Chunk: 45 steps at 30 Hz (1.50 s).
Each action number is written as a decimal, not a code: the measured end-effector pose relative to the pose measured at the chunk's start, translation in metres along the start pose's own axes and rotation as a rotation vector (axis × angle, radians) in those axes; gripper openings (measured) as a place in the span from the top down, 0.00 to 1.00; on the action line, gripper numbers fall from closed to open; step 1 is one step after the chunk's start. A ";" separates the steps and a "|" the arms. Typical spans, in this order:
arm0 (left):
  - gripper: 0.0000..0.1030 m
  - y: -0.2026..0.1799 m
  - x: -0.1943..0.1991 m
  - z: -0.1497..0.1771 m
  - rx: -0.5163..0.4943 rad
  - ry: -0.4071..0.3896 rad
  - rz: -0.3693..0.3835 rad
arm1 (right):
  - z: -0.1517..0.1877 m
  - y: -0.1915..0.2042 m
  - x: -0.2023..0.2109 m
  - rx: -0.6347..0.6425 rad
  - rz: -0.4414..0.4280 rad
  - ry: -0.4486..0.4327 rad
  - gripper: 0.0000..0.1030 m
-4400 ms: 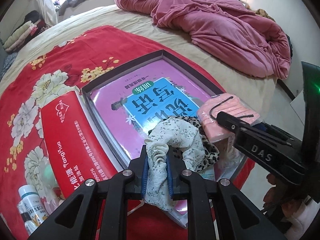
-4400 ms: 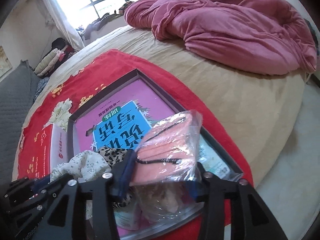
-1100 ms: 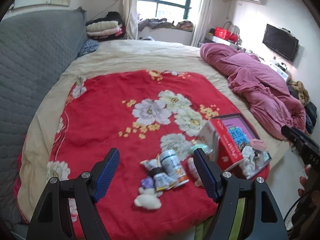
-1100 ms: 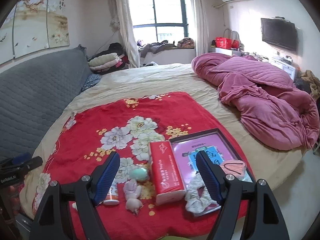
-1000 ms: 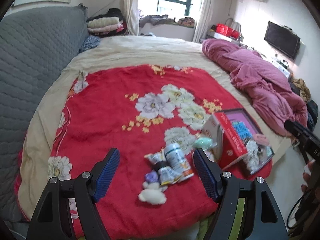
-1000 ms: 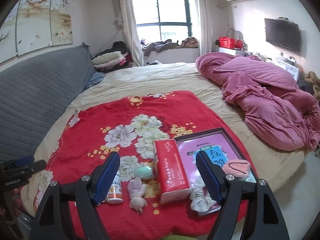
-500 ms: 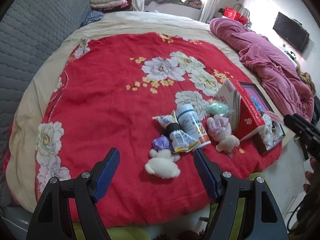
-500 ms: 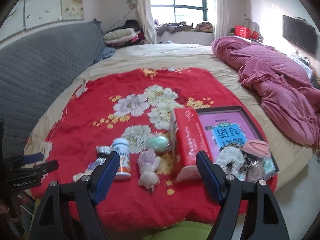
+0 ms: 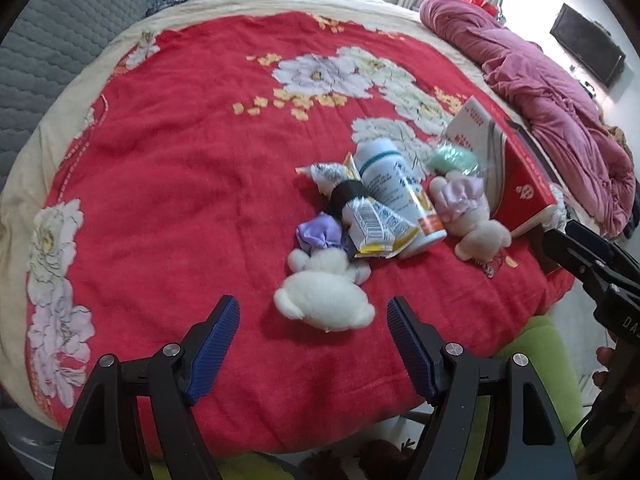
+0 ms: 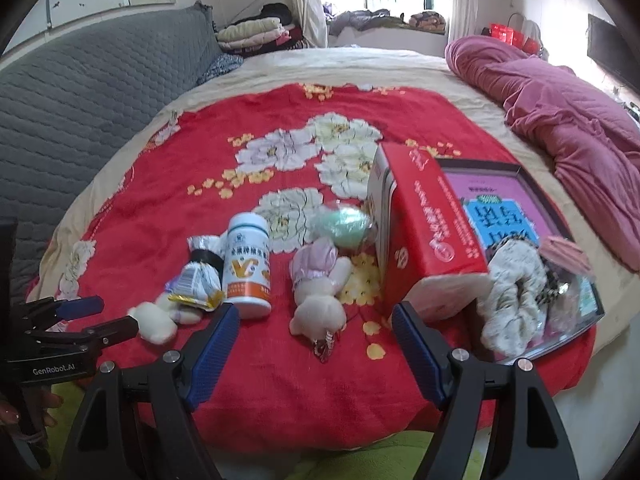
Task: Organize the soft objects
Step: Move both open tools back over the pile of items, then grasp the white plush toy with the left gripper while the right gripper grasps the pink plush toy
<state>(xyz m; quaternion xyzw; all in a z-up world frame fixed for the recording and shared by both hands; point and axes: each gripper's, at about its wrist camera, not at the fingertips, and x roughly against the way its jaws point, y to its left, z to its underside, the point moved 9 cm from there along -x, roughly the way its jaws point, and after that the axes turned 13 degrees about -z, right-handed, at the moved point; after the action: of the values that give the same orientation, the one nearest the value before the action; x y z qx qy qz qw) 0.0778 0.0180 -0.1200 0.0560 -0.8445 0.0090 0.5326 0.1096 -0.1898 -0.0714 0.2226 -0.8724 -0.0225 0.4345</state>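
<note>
My left gripper is open and empty, just short of a white plush toy with a purple bow. A second plush in a lilac dress lies to its right, also in the right wrist view. My right gripper is open and empty, just in front of that second plush. A mint-green soft ball lies behind it. A floral scrunchie and a pink bagged item rest in the dark tray.
A white pill bottle, a crumpled foil packet and a black roll lie among the plush toys. A red tissue box stands beside the tray. A pink quilt fills the bed's right side. The red floral blanket covers the bed.
Both grippers, which earlier held the scrunchie and pink bag at the tray, are open and have moved closer to the bed's front edge and the plush toys.
</note>
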 end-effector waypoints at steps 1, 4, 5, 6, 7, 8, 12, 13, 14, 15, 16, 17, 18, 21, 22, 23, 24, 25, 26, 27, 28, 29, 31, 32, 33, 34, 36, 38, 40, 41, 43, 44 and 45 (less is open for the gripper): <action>0.25 -0.002 -0.003 0.000 -0.007 0.004 0.000 | 0.003 -0.001 -0.005 -0.002 0.000 0.010 0.24; 0.25 -0.009 -0.015 0.001 -0.034 0.017 -0.019 | 0.009 -0.005 -0.019 -0.010 -0.002 0.037 0.24; 0.25 -0.010 -0.018 0.001 -0.039 0.018 -0.032 | 0.011 -0.006 -0.022 -0.011 -0.001 0.041 0.24; 0.25 -0.010 -0.022 0.000 -0.047 0.018 -0.058 | 0.012 -0.007 -0.026 -0.012 0.001 0.046 0.24; 0.25 -0.011 -0.026 0.000 -0.060 0.018 -0.076 | 0.014 -0.009 -0.030 -0.018 0.005 0.058 0.24; 0.25 -0.012 -0.029 0.000 -0.064 0.022 -0.072 | 0.015 -0.011 -0.033 -0.023 0.007 0.061 0.24; 0.25 -0.016 -0.040 0.000 -0.068 0.037 -0.070 | 0.019 -0.018 -0.048 -0.033 0.011 0.086 0.24; 0.25 -0.016 -0.043 0.001 -0.069 0.042 -0.072 | 0.020 -0.019 -0.052 -0.033 0.014 0.091 0.24; 0.25 -0.017 -0.045 0.001 -0.072 0.045 -0.072 | 0.020 -0.019 -0.057 -0.033 0.014 0.097 0.24; 0.25 -0.018 -0.048 0.000 -0.078 0.041 -0.079 | 0.020 -0.020 -0.060 -0.034 0.017 0.098 0.24; 0.25 -0.018 -0.049 0.000 -0.082 0.038 -0.086 | 0.020 -0.021 -0.063 -0.032 0.019 0.096 0.24; 0.25 -0.019 -0.051 0.000 -0.087 0.038 -0.087 | 0.020 -0.021 -0.067 -0.029 0.019 0.100 0.24; 0.25 -0.020 -0.053 0.001 -0.087 0.040 -0.084 | 0.020 -0.021 -0.071 -0.027 0.022 0.108 0.24; 0.25 -0.020 -0.059 0.000 -0.077 0.050 -0.076 | 0.021 -0.022 -0.083 -0.022 0.026 0.121 0.24; 0.25 -0.019 -0.061 0.000 -0.075 0.051 -0.075 | 0.020 -0.023 -0.088 -0.022 0.027 0.121 0.24; 0.25 -0.019 -0.061 -0.001 -0.072 0.048 -0.073 | 0.020 -0.023 -0.091 -0.019 0.028 0.124 0.24; 0.25 -0.019 -0.061 -0.003 -0.072 0.043 -0.070 | 0.019 -0.023 -0.094 -0.014 0.033 0.126 0.24; 0.25 -0.019 -0.061 -0.004 -0.072 0.039 -0.068 | 0.017 -0.023 -0.096 0.000 0.037 0.122 0.24; 0.25 -0.019 -0.061 -0.004 -0.070 0.037 -0.063 | 0.016 -0.023 -0.098 0.009 0.043 0.121 0.24; 0.25 -0.020 -0.062 -0.005 -0.066 0.039 -0.055 | 0.015 -0.023 -0.101 0.014 0.049 0.123 0.29; 0.25 -0.020 -0.062 -0.005 -0.062 0.039 -0.049 | 0.014 -0.023 -0.103 0.018 0.049 0.125 0.37; 0.25 -0.020 -0.063 -0.006 -0.060 0.041 -0.046 | 0.014 -0.023 -0.105 0.021 0.050 0.123 0.40; 0.25 -0.021 -0.064 -0.007 -0.059 0.040 -0.035 | 0.014 -0.022 -0.108 0.038 0.060 0.130 0.52; 0.25 -0.021 -0.064 -0.007 -0.056 0.041 -0.031 | 0.014 -0.021 -0.110 0.042 0.057 0.132 0.57; 0.25 -0.022 -0.064 -0.008 -0.051 0.042 -0.024 | 0.015 -0.021 -0.111 0.042 0.054 0.135 0.59; 0.25 -0.022 -0.064 -0.008 -0.046 0.039 -0.016 | 0.015 -0.020 -0.111 0.050 0.054 0.130 0.59; 0.33 -0.022 -0.064 -0.009 -0.033 0.040 0.003 | 0.015 -0.019 -0.111 0.056 0.047 0.123 0.60; 0.38 -0.025 -0.063 -0.010 -0.026 0.043 0.029 | 0.015 -0.019 -0.109 0.049 0.035 0.119 0.60; 0.42 -0.027 -0.063 -0.010 -0.033 0.042 0.030 | 0.016 -0.019 -0.108 0.044 0.027 0.117 0.60; 0.43 -0.028 -0.062 -0.009 -0.035 0.042 0.036 | 0.015 -0.019 -0.107 0.042 0.023 0.114 0.60; 0.46 -0.028 -0.061 -0.009 -0.029 0.040 0.045 | 0.016 -0.018 -0.106 0.043 0.012 0.111 0.61; 0.46 -0.028 -0.059 -0.008 -0.022 0.041 0.058 | 0.015 -0.017 -0.105 0.044 0.008 0.110 0.61; 0.47 -0.028 -0.057 -0.009 -0.016 0.037 0.071 | 0.015 -0.016 -0.103 0.044 0.005 0.107 0.61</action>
<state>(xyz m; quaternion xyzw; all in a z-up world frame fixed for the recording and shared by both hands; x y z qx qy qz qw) 0.1128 -0.0040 -0.1689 0.0218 -0.8359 0.0223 0.5480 0.1582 -0.1645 -0.1618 0.2310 -0.8488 0.0097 0.4755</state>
